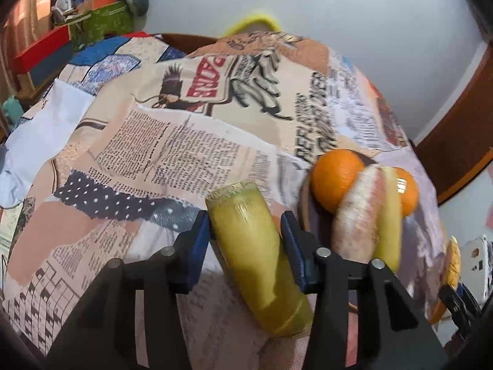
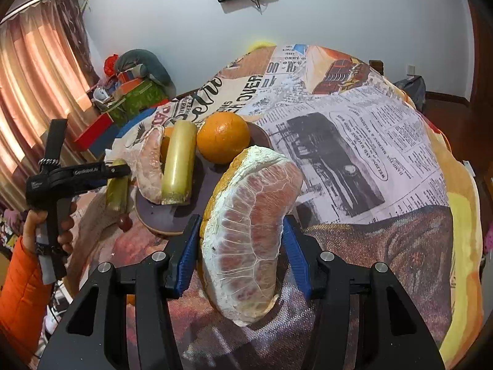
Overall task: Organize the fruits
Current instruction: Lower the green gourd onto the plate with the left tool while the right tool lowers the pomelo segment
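Observation:
My left gripper (image 1: 246,228) is shut on a yellow-green sugarcane piece (image 1: 255,256), held above the cloth just left of the wooden plate (image 1: 305,209). The plate holds an orange (image 1: 336,175), a peeled pomelo wedge (image 1: 357,212) and another sugarcane piece (image 1: 389,215). My right gripper (image 2: 240,240) is shut on a large peeled pomelo wedge (image 2: 249,231), near the plate's (image 2: 166,219) front right. In the right wrist view the plate carries an orange (image 2: 223,137), a sugarcane piece (image 2: 180,160) and a pomelo wedge (image 2: 151,166); the left gripper (image 2: 117,182) with its sugarcane (image 2: 117,191) is at the plate's left.
A newspaper-print cloth (image 2: 354,141) covers the table. A small red fruit (image 2: 124,222) lies by the plate's left edge. Boxes and clutter (image 2: 129,95) stand at the far left near pink curtains (image 2: 34,92). A white wall is behind the table.

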